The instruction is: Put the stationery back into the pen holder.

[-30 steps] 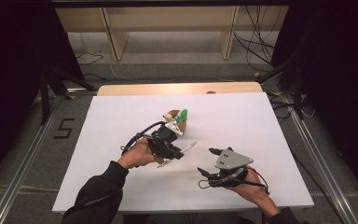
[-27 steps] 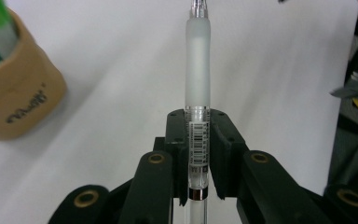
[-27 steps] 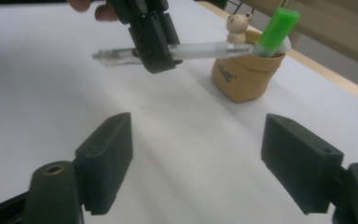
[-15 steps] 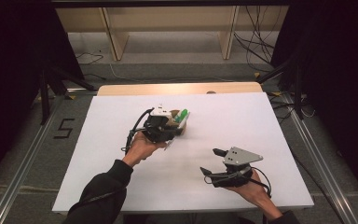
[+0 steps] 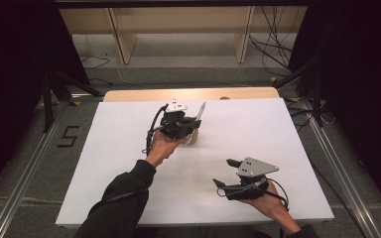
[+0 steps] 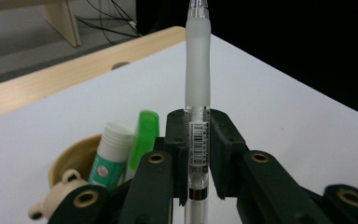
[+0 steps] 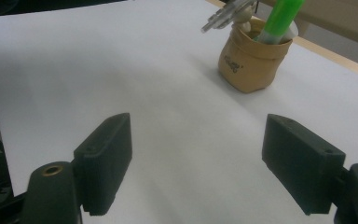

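- A clear pen (image 6: 197, 93) is clamped between the closed jaws of the left gripper (image 5: 177, 124), its frosted grip end pointing up, apparently so it can be dropped upright into the tan pen pot (image 7: 251, 60).
- In the left gripper view, the pot lies at seven o'clock of the pen, just beside the jaws, and already carries a glue stick (image 6: 109, 154) and a green highlighter (image 6: 142, 140).
- Those two items crowd the opening and are judged the likeliest obstruction.
- The right gripper (image 5: 240, 181) is held low at five o'clock on the white desk (image 5: 287, 148), jaws spread wide on nothing, well apart from the pot.
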Motion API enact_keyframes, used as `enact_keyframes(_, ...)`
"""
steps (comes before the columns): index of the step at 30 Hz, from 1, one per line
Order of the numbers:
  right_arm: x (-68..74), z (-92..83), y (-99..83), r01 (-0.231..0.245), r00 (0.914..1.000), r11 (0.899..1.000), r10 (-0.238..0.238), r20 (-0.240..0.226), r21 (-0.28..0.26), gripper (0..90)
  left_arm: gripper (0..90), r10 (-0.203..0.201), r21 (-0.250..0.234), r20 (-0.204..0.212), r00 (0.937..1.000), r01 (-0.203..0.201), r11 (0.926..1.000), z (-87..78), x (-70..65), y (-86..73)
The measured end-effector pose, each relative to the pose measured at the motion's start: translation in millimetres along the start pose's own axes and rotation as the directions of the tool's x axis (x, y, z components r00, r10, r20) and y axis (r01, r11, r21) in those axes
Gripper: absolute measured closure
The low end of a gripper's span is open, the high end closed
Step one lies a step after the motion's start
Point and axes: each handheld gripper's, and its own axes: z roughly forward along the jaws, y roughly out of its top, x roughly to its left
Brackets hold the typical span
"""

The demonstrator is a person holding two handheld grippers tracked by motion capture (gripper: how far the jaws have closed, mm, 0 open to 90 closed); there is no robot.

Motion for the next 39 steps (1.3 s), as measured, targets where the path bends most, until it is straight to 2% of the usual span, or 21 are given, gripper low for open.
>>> enact_keyframes(3, 0.5, -0.3, 0.2, 0.001, 1.0, 1.0, -0.001, -0.001, 0.002, 25.2, 78.6, -0.019, -0.012, -0.014, 0.9997, 0.019, 0.9997, 6.1, 1.4, 2.0)
enact_keyframes(13, 0.9, -0.1, 0.1, 0.002, 1.0, 1.0, -0.002, -0.002, 0.0, 25.5, 78.6, -0.018, -0.011, -0.048, 0.9987, 0.018, 0.9998, 23.3, 7.9, 2.6)
enact_keyframes(16, 1.0, -0.1, 0.0, 0.001, 1.0, 1.0, -0.001, -0.004, 0.002, 25.6, 78.7, -0.036, -0.022, -0.066, 0.9972, 0.035, 0.9992, 25.5, 12.2, 5.2)
enact_keyframes(24, 1.2, 0.0, 0.2, 0.005, 1.0, 1.0, -0.005, -0.003, 0.003, 25.9, 78.7, -0.028, -0.033, -0.121, 0.9922, 0.024, 0.9992, 32.2, 23.5, 10.3)
enact_keyframes(27, 1.0, 0.3, 0.0, 0.012, 0.9999, 1.0, -0.012, -0.004, 0.006, 26.1, 78.7, -0.022, -0.043, -0.129, 0.9914, 0.017, 0.9989, 35.3, 24.2, 10.2)
enact_keyframes(31, 2.0, 0.7, 0.1, 0.022, 0.9997, 1.0, -0.022, -0.007, 0.007, 26.2, 78.6, -0.035, -0.058, -0.136, 0.9901, 0.027, 0.998, 40.5, 25.2, 9.9)
enact_keyframes(37, 2.6, 0.7, 0.0, 0.028, 0.9996, 1.0, -0.028, -0.01, 0.007, 26.7, 78.6, -0.015, -0.076, -0.162, 0.9867, 0.003, 0.9971, 45.1, 24.6, 8.6)
enact_keyframes(39, 2.6, 0.8, -0.2, 0.03, 0.9995, 1.0, -0.03, -0.01, 0.007, 26.8, 78.5, -0.005, -0.089, -0.186, 0.9826, -0.012, 0.996, 45.9, 24.6, 7.9)
